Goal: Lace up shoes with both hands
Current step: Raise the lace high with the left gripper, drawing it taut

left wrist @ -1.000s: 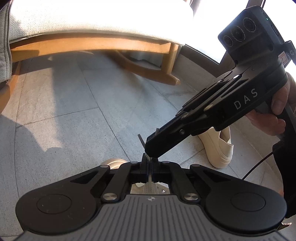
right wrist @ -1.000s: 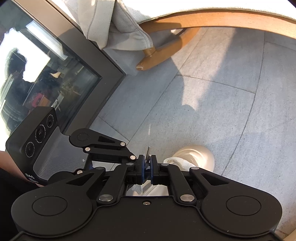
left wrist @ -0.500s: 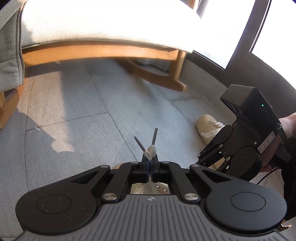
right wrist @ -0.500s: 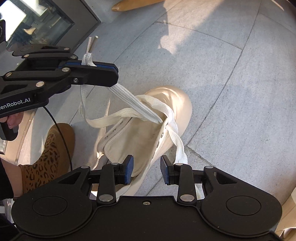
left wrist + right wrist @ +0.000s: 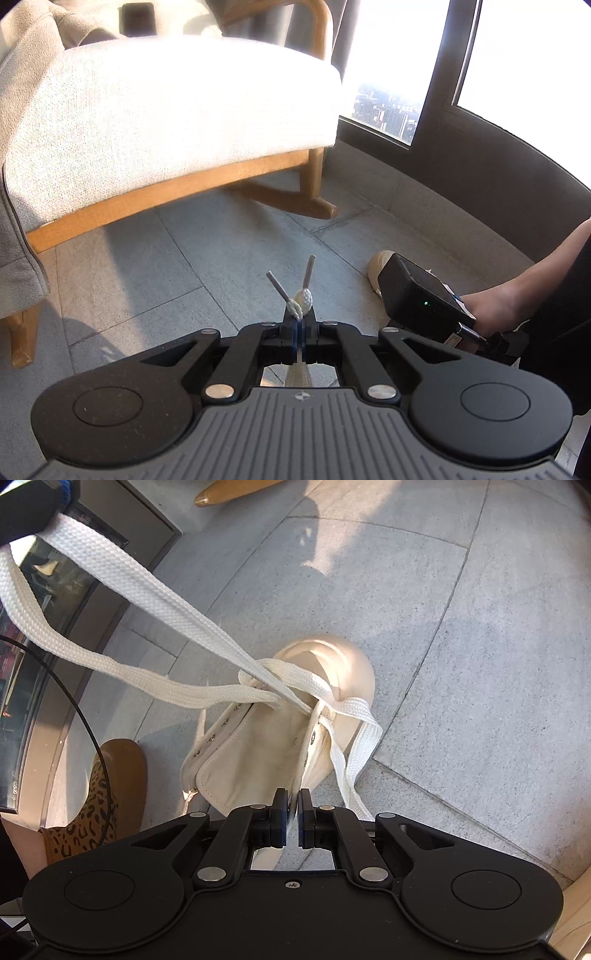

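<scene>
Tensioning step: our left tongs (image 5: 298, 325) clamp both lace ends (image 5: 303, 295); right tongs (image 5: 292, 812) pinched on shoe (image 5: 258, 753) edge. Next, we judge, threading upper eyelets.

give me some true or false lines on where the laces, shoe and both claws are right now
1. The left claw is shut on both lace ends. True.
2. The shoe is laced through every eyelet. False: the lace only passes through near the toe, and the eyelets nearer the opening are bare.
3. The right claw stands wide open above the shoe. False: its fingers are nearly together at the edge of the shoe's opening.
4. Two lace strands run up from the shoe to the left claw. True.
5. The shoe rests on the rocking chair. False: it stands on the tiled floor.
</scene>
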`<state>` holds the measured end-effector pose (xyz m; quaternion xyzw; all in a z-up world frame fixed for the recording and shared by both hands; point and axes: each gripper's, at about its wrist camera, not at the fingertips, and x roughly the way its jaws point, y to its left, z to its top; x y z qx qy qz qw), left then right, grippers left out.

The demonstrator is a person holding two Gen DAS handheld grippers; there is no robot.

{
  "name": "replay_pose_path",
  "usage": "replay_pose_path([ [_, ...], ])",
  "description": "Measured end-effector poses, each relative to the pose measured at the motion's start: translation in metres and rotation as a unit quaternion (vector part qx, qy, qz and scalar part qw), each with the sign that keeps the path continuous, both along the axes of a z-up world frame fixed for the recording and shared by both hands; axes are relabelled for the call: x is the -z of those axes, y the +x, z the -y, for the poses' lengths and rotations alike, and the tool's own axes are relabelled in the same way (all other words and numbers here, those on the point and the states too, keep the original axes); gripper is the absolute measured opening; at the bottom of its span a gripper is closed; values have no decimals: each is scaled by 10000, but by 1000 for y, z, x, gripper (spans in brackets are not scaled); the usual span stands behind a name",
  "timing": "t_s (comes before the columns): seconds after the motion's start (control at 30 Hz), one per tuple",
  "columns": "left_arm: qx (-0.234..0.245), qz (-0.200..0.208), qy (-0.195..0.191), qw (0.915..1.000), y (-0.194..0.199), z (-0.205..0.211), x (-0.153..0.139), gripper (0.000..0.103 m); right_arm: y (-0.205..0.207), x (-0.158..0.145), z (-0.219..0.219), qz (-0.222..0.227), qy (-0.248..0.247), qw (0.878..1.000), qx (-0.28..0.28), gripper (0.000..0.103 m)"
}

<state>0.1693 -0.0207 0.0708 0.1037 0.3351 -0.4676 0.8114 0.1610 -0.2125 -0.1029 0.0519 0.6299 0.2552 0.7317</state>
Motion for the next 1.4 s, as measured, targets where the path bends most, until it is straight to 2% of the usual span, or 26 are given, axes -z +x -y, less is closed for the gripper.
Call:
replay_pose_path([
  [0.2, 83, 424, 234, 9988, -1, 6, -37, 1, -1, 1, 1, -37, 44, 10000, 73, 4],
  [0.33, 16, 519, 292, 9982, -3, 4, -53, 1, 0, 1, 2, -50, 47, 9999, 103, 3],
  [0.43, -110, 545, 221, 9982, -4, 0, -68, 1, -1, 2, 4, -85, 43, 9998, 159, 3],
  [0.67, -246, 931, 180, 9952, -9, -3, -103, 1, 0, 4, 3, -71, -54, 9999, 133, 3],
  [0.93, -224, 1050, -195, 9940, -13, 3, -143, 1, 1, 4, -7, -32, -177, 9998, 47, 3],
  [1.17, -341, 757, -681, 9942, -7, -1, -156, 1, 1, 7, -9, -96, -176, 9998, 73, 3],
  [1.27, -254, 920, -379, 9947, -9, 4, -148, 1, 1, 8, -9, -166, -106, 9998, 94, 3],
  [1.4, -255, 905, -446, 9946, -13, 3, -141, 1, 3, 3, -7, -308, 153, 9994, 60, 7],
])
